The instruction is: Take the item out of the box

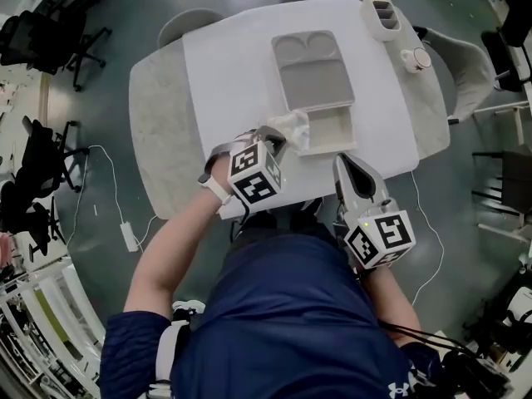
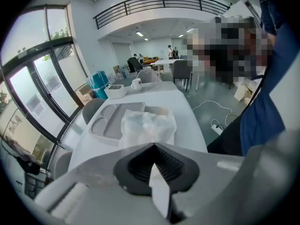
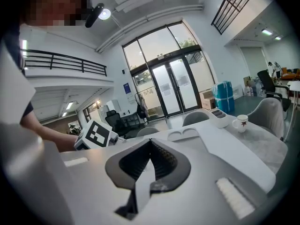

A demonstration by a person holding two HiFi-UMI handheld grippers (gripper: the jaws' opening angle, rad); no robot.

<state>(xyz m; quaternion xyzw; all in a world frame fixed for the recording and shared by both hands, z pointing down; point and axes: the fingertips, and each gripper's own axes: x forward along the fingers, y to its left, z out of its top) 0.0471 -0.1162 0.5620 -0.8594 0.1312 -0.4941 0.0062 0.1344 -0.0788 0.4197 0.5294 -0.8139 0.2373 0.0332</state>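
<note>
A light grey box lies in two parts on the white table (image 1: 224,65): a moulded lid (image 1: 312,69) farther off and an open tray (image 1: 332,131) nearer me. A crumpled clear plastic-wrapped item (image 1: 291,123) sits at the tray's left edge. My left gripper (image 1: 277,135) is shut with its tips at that item; in the left gripper view the item (image 2: 147,128) rises straight from the closed tips of the left gripper (image 2: 153,145), covering part of the tray. My right gripper (image 1: 345,160) hovers at the table's near edge, right of the tray, and in the right gripper view the right gripper (image 3: 151,142) is shut on nothing.
A white compartmented holder (image 1: 381,13) and a white cup (image 1: 416,58) stand at the far right of the table. Grey chairs (image 1: 465,65) ring the table. A cable and power strip (image 1: 129,235) lie on the floor at left.
</note>
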